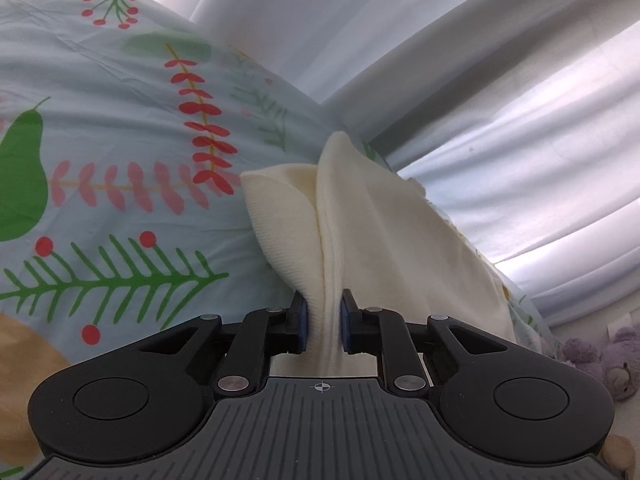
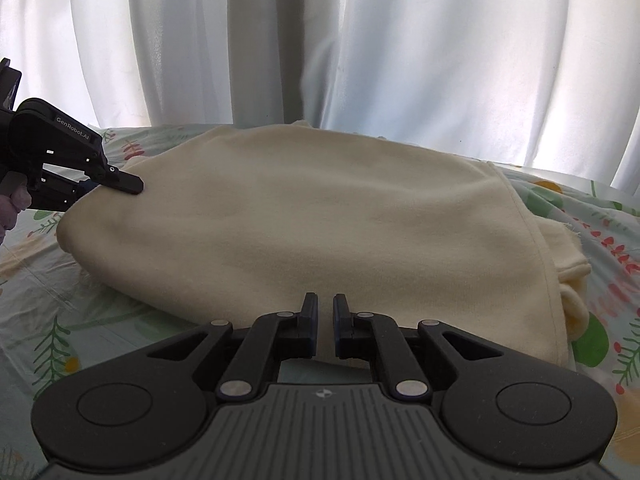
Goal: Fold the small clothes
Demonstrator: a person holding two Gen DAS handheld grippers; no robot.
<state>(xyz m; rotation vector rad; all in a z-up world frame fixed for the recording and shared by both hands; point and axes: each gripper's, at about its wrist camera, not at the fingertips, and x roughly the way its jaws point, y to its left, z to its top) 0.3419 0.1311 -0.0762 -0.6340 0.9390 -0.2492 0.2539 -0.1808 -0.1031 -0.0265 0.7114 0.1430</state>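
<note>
A cream garment [image 2: 300, 232] lies folded on the patterned bedsheet [image 2: 60, 312], filling the middle of the right wrist view. My left gripper [image 1: 323, 320] is shut on a bunched edge of the cream garment [image 1: 380, 232], with cloth running between its pads. The left gripper also shows in the right wrist view [image 2: 132, 184], clamped on the garment's far left edge. My right gripper [image 2: 325, 322] sits at the garment's near edge, jaws almost closed with a narrow gap; the cloth appears pinched between the pads.
White curtains [image 2: 320, 40] hang behind the bed. The sheet [image 1: 100, 140] has a leaf and berry print. Purple plush toys [image 1: 600, 360] lie beyond the bed's edge in the left wrist view.
</note>
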